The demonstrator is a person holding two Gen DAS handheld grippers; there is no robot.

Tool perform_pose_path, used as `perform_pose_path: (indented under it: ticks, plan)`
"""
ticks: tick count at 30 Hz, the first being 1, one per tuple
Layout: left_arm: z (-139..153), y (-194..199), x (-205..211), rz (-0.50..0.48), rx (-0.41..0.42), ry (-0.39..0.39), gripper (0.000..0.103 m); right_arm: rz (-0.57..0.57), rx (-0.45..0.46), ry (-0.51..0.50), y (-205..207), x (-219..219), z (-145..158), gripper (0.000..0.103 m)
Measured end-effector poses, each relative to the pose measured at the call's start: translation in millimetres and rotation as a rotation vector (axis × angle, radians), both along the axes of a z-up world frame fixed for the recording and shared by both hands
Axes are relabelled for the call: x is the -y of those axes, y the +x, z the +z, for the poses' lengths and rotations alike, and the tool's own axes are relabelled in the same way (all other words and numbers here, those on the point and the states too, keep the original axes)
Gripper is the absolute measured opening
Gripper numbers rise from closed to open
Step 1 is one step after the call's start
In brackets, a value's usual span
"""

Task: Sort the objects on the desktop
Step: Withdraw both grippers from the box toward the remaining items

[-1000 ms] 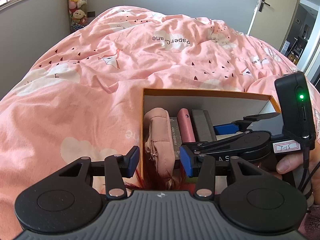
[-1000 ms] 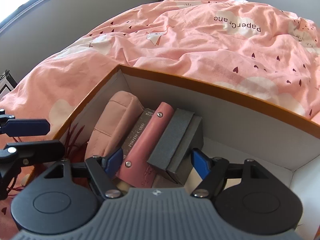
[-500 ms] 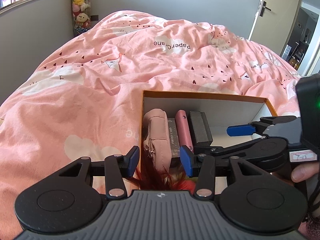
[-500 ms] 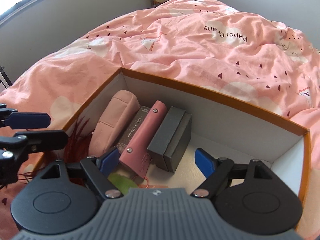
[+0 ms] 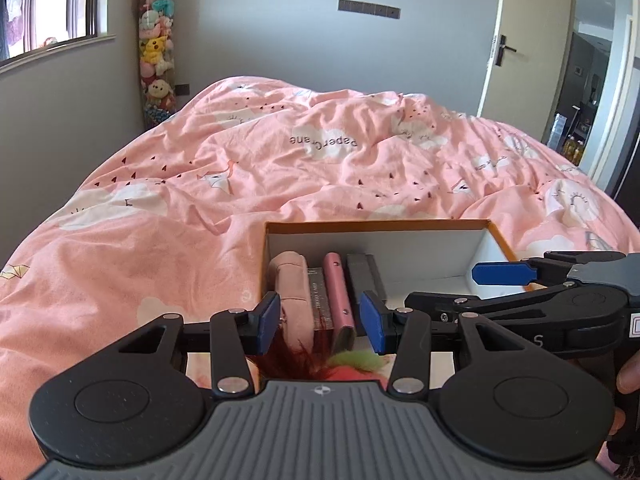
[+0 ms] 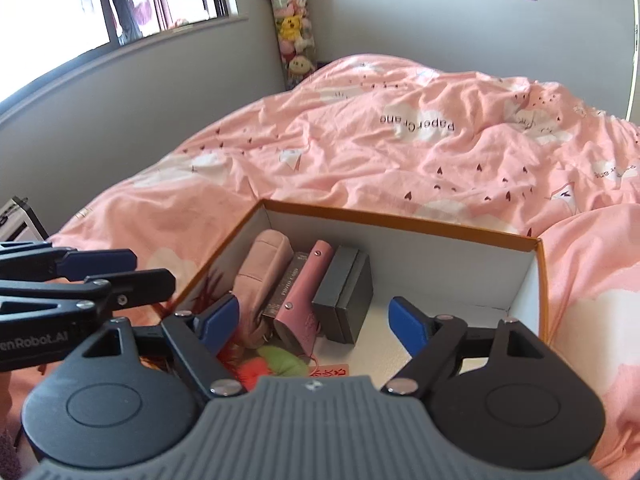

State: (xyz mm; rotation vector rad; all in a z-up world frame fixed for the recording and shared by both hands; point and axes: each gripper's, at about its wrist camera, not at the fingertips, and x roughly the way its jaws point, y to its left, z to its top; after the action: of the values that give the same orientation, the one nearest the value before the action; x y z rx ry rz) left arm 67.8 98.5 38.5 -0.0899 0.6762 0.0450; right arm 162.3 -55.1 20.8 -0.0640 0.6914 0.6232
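An orange-rimmed white box lies on the bed. Against its left wall stand a pink pouch, a grey photo-card book, a pink snap case and a dark grey box. A green and red plush piece and red feathers lie at the near end. My right gripper hovers open above the box, holding nothing. Over the box's near left corner, my left gripper is half open and also holds nothing.
A rumpled pink duvet covers the bed around the box. A clear tube of plush toys stands in the far corner by a window. A door stands open at the right. A hand grips the right gripper's handle.
Both grippers have risen and drawn back from the box, so it looks smaller and the room's walls show. The right gripper has lifted away from the items inside. The items have not moved.
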Motion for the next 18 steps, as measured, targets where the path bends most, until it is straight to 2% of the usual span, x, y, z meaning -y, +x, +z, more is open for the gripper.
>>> perform_pose_path:
  ticks: [5,11,18]
  plan:
    - [2,-20,15,-0.049,0.018,0.052,0.052,-0.038,0.031,0.029,-24,19,3,0.084]
    - [-1,-43,25,-0.092,0.015,0.059,0.052,-0.028,0.047,0.019,-55,32,0,0.084]
    - [-11,-57,32,-0.164,-0.062,0.032,0.052,0.000,0.021,-0.016,-82,44,-12,0.084]
